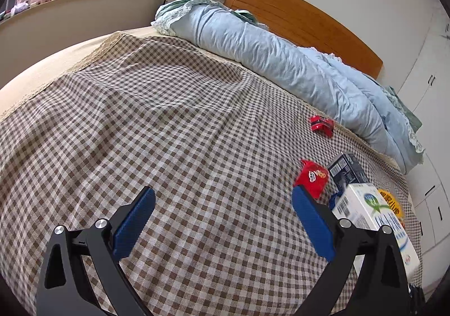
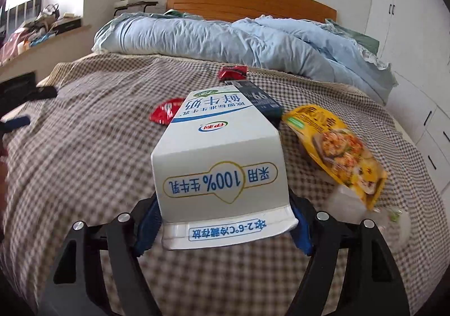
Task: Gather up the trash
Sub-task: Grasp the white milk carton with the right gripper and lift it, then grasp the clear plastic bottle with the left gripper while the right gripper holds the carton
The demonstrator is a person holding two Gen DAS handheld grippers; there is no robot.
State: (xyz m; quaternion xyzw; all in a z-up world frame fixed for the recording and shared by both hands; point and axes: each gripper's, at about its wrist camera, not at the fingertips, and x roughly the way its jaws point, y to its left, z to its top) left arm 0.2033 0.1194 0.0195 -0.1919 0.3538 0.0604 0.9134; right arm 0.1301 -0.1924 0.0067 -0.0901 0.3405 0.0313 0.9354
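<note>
R gripper (image 2: 225, 220) on milk carton (image 2: 222, 158)

A checked bedspread (image 1: 168, 124) covers the bed; at 1 o'clock a blue duvet (image 1: 253, 43) lies bunched before the wooden headboard (image 1: 303, 18).

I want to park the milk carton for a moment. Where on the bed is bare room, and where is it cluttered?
Free: the wide checked bedspread between the open left gripper, the blue quilt and the windowsill side. Crowded: around the milk carton, where the red wrapper, dark box and yellow packet cluster.
</note>
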